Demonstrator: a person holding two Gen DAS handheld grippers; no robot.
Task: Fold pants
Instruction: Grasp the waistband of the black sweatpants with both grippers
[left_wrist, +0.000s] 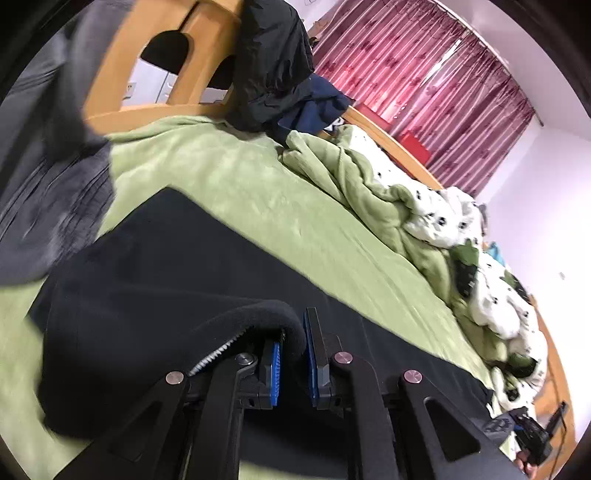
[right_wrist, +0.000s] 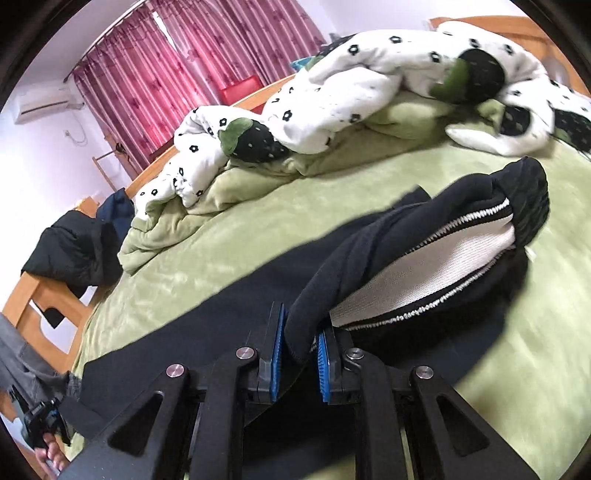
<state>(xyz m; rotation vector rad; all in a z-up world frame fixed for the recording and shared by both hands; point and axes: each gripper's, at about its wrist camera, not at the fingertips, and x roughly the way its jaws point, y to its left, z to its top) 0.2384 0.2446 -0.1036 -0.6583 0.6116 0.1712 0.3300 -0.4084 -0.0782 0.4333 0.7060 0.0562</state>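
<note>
Black pants (left_wrist: 192, 258) lie spread on a green bedspread (left_wrist: 229, 177). My left gripper (left_wrist: 293, 354) is shut on a rolled black edge of the pants, lifted off the bed. My right gripper (right_wrist: 300, 343) is shut on the pants' waistband (right_wrist: 406, 254), which hangs open and shows its white knitted lining (right_wrist: 436, 254). The rest of the pants (right_wrist: 207, 314) stretches flat to the left in the right wrist view.
A crumpled white quilt with black flowers (right_wrist: 351, 85) and a bunched green blanket (left_wrist: 354, 177) lie along the far side. Dark clothes (left_wrist: 273, 62) hang on the wooden bed frame (left_wrist: 122, 66). Red curtains (left_wrist: 424, 74) lie behind. The other handheld gripper (right_wrist: 37, 424) shows at the lower left.
</note>
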